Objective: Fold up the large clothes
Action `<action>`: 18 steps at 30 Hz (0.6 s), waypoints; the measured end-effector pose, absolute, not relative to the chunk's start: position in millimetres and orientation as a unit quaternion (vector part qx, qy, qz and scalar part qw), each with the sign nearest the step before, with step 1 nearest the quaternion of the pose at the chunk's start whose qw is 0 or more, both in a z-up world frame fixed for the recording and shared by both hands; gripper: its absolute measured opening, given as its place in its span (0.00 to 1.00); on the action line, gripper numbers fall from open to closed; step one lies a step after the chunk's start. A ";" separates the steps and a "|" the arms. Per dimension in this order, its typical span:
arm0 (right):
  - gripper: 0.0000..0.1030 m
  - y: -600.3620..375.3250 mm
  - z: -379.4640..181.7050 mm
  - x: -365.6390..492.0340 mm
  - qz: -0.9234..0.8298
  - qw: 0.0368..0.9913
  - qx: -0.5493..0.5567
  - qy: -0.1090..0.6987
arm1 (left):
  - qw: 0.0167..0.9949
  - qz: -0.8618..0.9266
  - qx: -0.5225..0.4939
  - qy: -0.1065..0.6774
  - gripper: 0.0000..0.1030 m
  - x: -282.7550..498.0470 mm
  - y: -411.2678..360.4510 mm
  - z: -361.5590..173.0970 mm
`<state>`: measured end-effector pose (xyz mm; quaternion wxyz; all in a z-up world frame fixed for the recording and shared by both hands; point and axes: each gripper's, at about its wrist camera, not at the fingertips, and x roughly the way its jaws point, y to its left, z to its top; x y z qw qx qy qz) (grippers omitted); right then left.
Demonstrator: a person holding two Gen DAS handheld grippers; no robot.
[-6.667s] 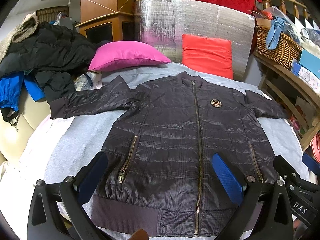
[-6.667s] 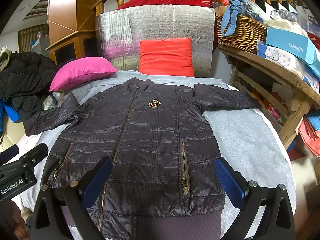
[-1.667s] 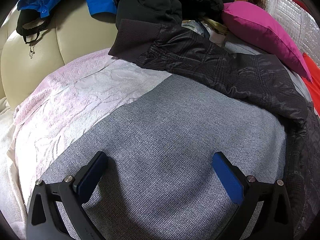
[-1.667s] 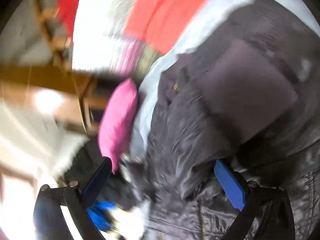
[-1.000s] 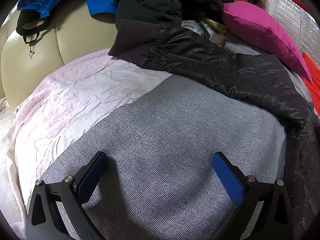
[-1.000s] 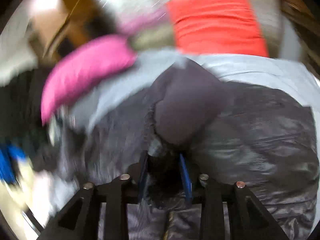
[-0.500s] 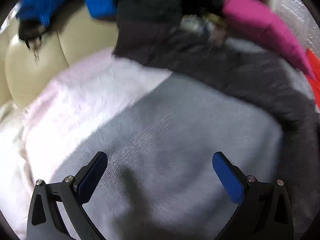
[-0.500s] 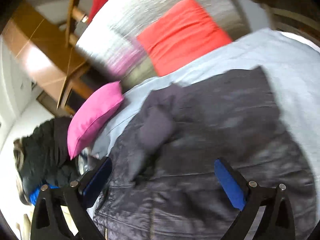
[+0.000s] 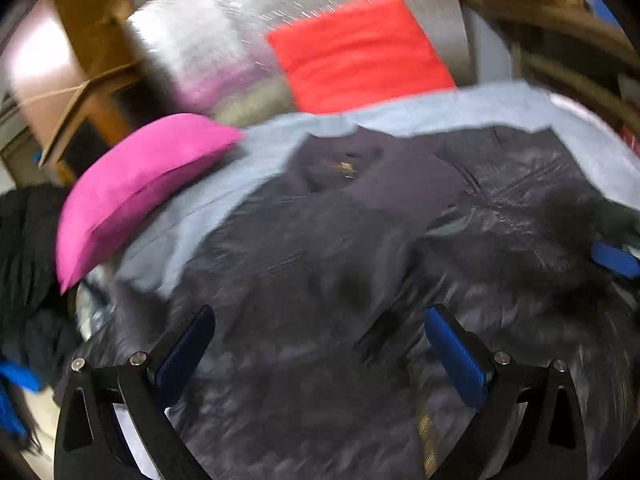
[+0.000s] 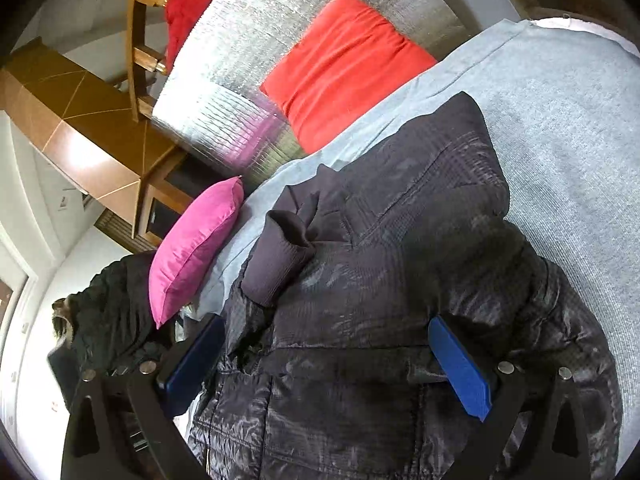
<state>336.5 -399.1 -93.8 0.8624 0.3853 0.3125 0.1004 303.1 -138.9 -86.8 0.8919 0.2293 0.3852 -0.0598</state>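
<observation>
- The dark quilted jacket [image 10: 400, 300] lay on the grey bed cover [image 10: 568, 128], collar toward the red cushion [image 10: 344, 64] and the pink pillow [image 10: 192, 248].
- One sleeve was folded across the chest, its ribbed cuff [image 10: 276, 264] resting near the collar.
- The right claw [image 10: 328, 368] stood wide open above the jacket's front, its blue pads clear of the cloth and holding nothing.
- The left claw [image 9: 320, 356] was also spread wide and empty; its view was smeared with motion, so finer detail could not be told.
- The other sleeve was not clearly visible in either view, so its state could not be told.
- Risk: the shell looked slick and puffy, so the folded sleeve might slide or spring back off the chest once left unpressed.
- Risk: a fast sweep by the left claw could snag the body and drag the laid cuff out of place.
- Risk: a pinch on the thin outer layer alone might lift only that skin and bunch the fold.
</observation>
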 end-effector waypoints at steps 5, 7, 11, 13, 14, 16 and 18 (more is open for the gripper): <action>1.00 -396.6 -101.8 336.0 0.107 0.870 0.374 0.304 | 0.866 -0.008 0.289 0.409 1.00 349.5 -162.9 -113.1; 1.00 -396.1 -102.4 335.8 0.106 0.871 0.375 0.300 | 0.862 -0.005 0.285 0.419 0.91 359.3 -156.6 -116.9; 1.00 -394.0 -105.1 335.3 0.109 0.876 0.366 0.296 | 0.884 -0.023 0.191 0.426 0.39 360.8 -130.3 -97.3; 1.00 -392.9 -105.5 335.1 0.109 0.876 0.364 0.297 | 0.899 -0.032 0.113 0.422 0.34 353.5 -107.6 -86.5; 1.00 -392.8 -105.8 334.7 0.110 0.876 0.364 0.297 | 0.902 -0.039 0.086 0.421 0.34 350.7 -99.6 -84.6; 1.00 -392.9 -107.4 334.4 0.113 0.876 0.363 0.298 | 0.902 -0.049 0.019 0.428 0.34 349.8 -76.7 -86.0; 1.00 -393.4 -108.9 334.1 0.116 0.875 0.363 0.298 | 0.894 -0.059 -0.043 0.441 0.34 349.3 -53.2 -94.7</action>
